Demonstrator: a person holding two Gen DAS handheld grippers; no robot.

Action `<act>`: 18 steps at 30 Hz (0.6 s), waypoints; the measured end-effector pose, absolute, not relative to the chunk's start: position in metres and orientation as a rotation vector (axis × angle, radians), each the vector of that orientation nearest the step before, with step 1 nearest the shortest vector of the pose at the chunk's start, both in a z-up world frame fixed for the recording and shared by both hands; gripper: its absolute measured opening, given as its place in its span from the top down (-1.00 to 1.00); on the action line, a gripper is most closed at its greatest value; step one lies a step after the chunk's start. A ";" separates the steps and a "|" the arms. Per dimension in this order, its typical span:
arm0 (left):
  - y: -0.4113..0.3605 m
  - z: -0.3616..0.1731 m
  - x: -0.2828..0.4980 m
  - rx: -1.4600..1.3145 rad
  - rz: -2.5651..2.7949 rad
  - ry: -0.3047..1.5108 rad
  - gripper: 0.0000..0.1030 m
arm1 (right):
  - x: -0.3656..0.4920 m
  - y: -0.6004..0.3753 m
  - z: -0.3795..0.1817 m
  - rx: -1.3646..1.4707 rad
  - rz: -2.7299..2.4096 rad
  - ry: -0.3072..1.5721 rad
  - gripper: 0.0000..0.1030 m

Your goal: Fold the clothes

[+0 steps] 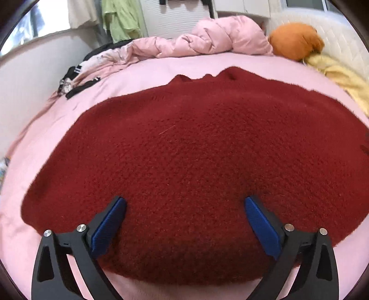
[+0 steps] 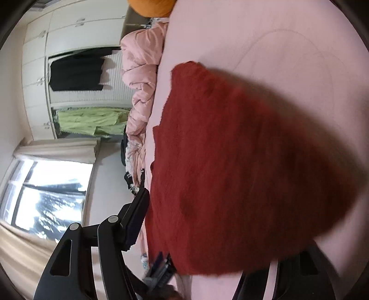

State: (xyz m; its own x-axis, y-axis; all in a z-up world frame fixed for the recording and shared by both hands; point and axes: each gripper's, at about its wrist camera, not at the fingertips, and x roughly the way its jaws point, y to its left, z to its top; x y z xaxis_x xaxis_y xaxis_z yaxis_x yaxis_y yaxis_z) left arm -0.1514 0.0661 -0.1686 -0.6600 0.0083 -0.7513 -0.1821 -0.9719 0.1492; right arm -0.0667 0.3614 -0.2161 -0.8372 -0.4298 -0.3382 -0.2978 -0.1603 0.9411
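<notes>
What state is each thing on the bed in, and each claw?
Red sweater: spread flat on the pink sheet, edges partly folded in.
Left claw: open, jaws wide apart over the sweater's near edge, gripping nothing.
Right claw: open; one finger beside the sweater, the other hidden by cloth.
Pink duvet: bunched along the far edge.
Orange cushion: resting by the headboard.
Green garment: hanging.
</notes>
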 end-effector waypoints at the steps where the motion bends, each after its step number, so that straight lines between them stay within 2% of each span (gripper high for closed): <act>1: 0.065 -0.169 -0.152 -1.242 2.750 0.315 -0.99 | -0.064 0.365 -0.226 0.884 -2.145 -2.024 0.55; 3: 0.067 -0.169 -0.151 -1.237 2.753 0.329 -0.99 | -0.056 0.371 -0.239 0.864 -2.117 -2.094 0.62; 8: 0.066 -0.170 -0.150 -1.224 2.758 0.325 -0.99 | -0.060 0.360 -0.204 0.956 -2.341 -1.824 0.59; 15: 0.062 -0.171 -0.151 -1.226 2.745 0.287 -0.99 | -0.079 0.349 -0.151 0.888 -2.431 -1.633 0.59; 18: 0.047 -0.160 -0.152 -1.219 2.683 0.198 -0.96 | -0.081 0.340 -0.146 0.880 -2.435 -1.616 0.59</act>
